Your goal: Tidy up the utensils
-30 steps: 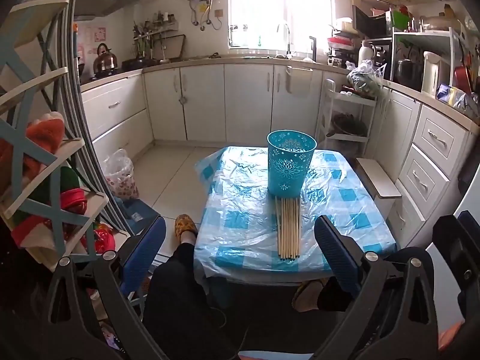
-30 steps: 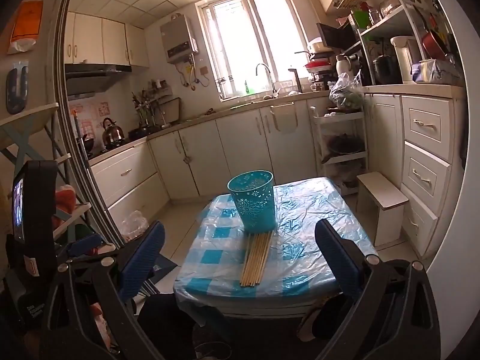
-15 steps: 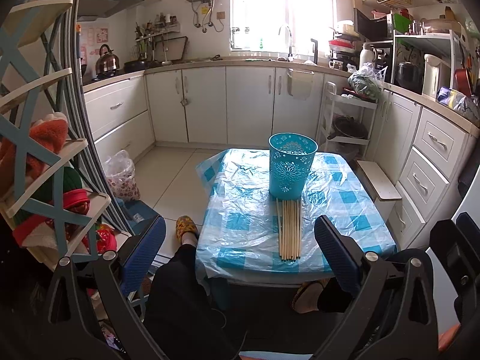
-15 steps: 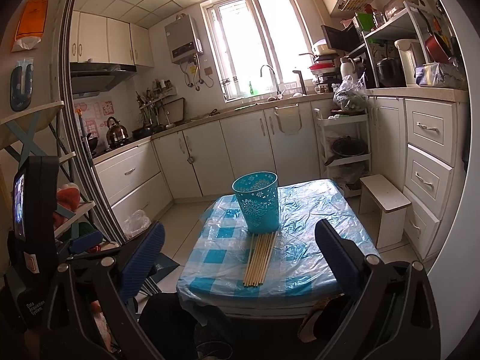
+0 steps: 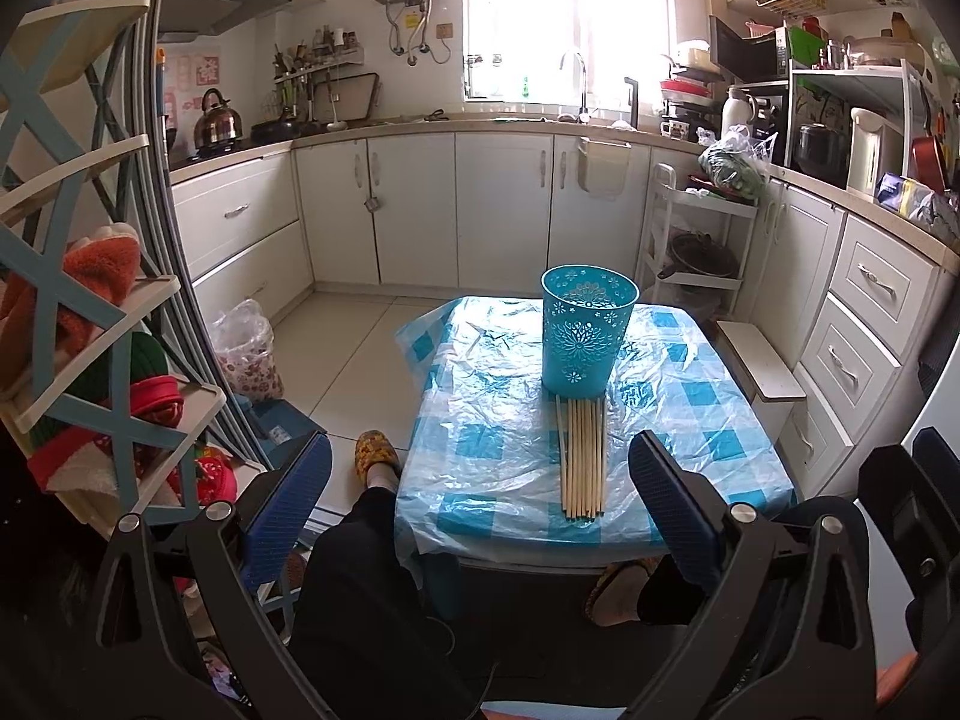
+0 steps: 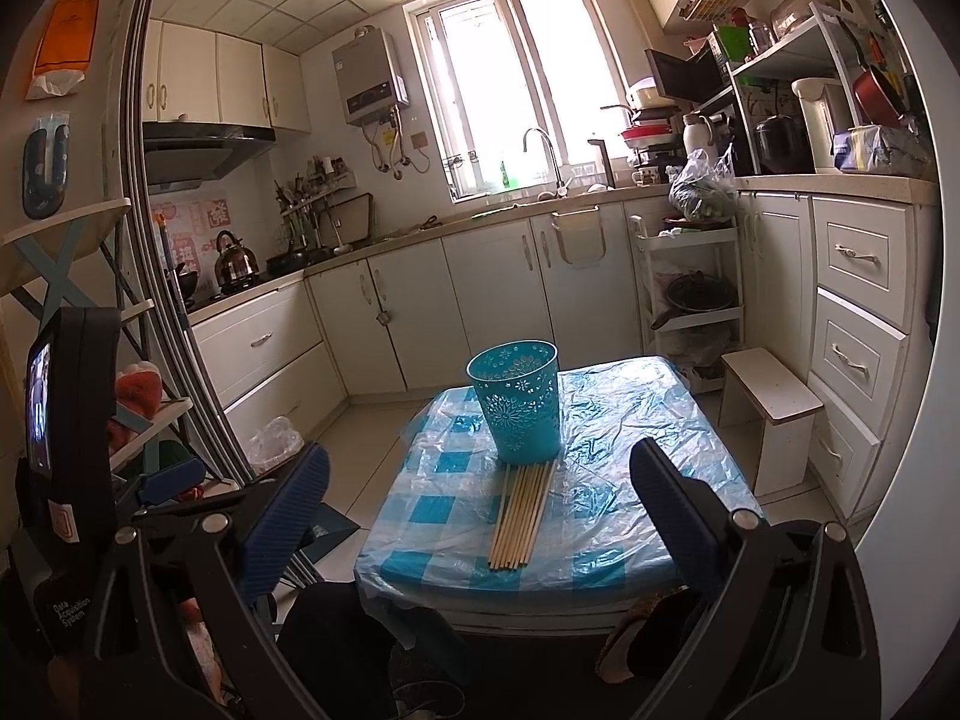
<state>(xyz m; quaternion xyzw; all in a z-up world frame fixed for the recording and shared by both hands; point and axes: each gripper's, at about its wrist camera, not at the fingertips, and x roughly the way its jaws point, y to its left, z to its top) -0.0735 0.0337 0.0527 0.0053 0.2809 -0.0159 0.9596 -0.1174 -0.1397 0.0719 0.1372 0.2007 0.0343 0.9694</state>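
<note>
- Currently left gripper (image 5: 480, 480) held level short of the table (image 5: 480, 516), jaws spread wide, nothing between them.
- Right gripper (image 6: 480, 486) likewise agape and empty, short of the table.
- Chopsticks (image 5: 581, 459) lie bundled flat ahead of both, far ends touching the teal basket (image 5: 587, 327).

a kettle (image 5: 219, 120) sits on the counter; a white stool (image 6: 770, 399) stands beside the table (image 6: 420, 510).

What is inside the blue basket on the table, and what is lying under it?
The blue basket shows only its inner wall near the rim; its bottom is hidden. It stands on the plastic-covered table. The chopsticks lie in front, their far ends at its base.
</note>
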